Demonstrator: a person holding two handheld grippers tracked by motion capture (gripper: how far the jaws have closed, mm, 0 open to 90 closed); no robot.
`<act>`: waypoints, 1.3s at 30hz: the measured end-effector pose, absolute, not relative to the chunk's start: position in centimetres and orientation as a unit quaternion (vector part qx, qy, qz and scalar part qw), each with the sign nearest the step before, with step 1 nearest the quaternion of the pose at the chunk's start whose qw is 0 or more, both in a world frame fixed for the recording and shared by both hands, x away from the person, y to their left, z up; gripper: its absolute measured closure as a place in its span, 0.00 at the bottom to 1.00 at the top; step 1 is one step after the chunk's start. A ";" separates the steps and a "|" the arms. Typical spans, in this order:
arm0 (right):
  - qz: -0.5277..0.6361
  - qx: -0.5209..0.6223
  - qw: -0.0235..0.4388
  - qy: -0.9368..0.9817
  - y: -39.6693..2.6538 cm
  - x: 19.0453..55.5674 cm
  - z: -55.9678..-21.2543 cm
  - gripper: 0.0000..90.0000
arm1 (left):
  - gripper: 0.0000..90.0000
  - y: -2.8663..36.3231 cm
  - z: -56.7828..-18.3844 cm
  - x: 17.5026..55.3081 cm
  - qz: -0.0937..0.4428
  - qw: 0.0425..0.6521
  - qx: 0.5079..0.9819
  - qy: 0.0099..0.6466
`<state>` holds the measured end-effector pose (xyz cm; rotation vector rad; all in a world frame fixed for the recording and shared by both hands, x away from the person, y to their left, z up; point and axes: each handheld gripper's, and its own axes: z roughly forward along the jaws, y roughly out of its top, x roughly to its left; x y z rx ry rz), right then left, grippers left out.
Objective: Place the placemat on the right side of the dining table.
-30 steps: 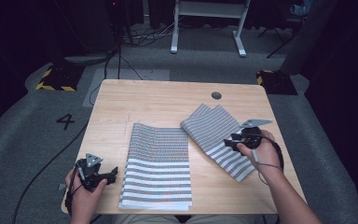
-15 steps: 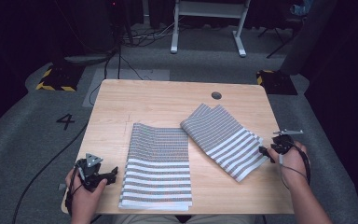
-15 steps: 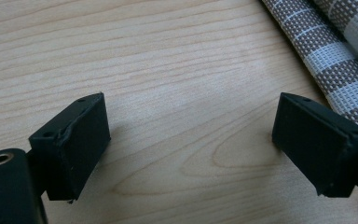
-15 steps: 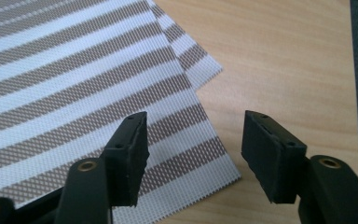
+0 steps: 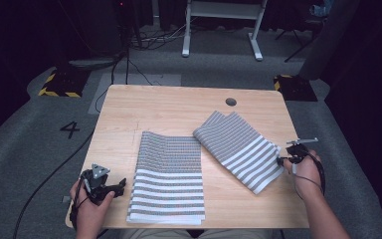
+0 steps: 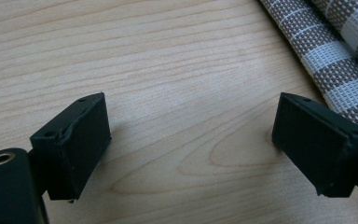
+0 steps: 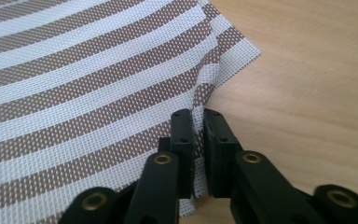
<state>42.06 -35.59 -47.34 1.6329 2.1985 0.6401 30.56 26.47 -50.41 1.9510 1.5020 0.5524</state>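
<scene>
So the light wooden table (image 5: 179, 107) carried two folded grey-and-white striped woven placemats and no containers. The right-hand striped placemat (image 5: 238, 149) lay at an angle toward the table's right edge, with the other folded striped placemat (image 5: 168, 177) lying square just to its left, their near corners close together. The right gripper (image 5: 281, 160) sat at the angled mat's right edge, and in the right gripper view its black jaws were pinched together on a raised fold of that mat's (image 7: 88, 79) edge, the weave sandwiched between the pads, near the mat's corner. Those jaws had just been closing, and the cloth edge ended up between them. Compared with a second earlier, that hand was off the top of the angled mat and out at its right edge, lower down. The left gripper (image 5: 121, 183) hovered just left of the square mat near the table's front-left corner, same spot as before, jaws spread apart over bare wood with nothing between them, the mat's edge (image 6: 335, 51) just beside one jaw.
</scene>
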 end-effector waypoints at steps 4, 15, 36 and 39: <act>0.207 0.579 0.191 0.765 -35.9 43.0 -47.3 0.98 | 0.13 26.5 -50.4 30.6 0.207 0.304 0.738 0.566; 0.232 0.581 0.227 0.747 -37.3 43.1 -46.4 0.97 | 0.13 26.5 -50.4 30.6 0.209 0.304 0.738 0.566; 0.372 0.372 0.244 0.815 -28.2 33.6 -40.2 0.97 | 0.13 26.4 -50.4 30.5 0.209 0.304 0.737 0.566; 0.387 0.348 0.215 0.826 -26.6 32.5 -40.2 0.97 | 0.13 26.4 -50.4 30.5 0.210 0.304 0.737 0.567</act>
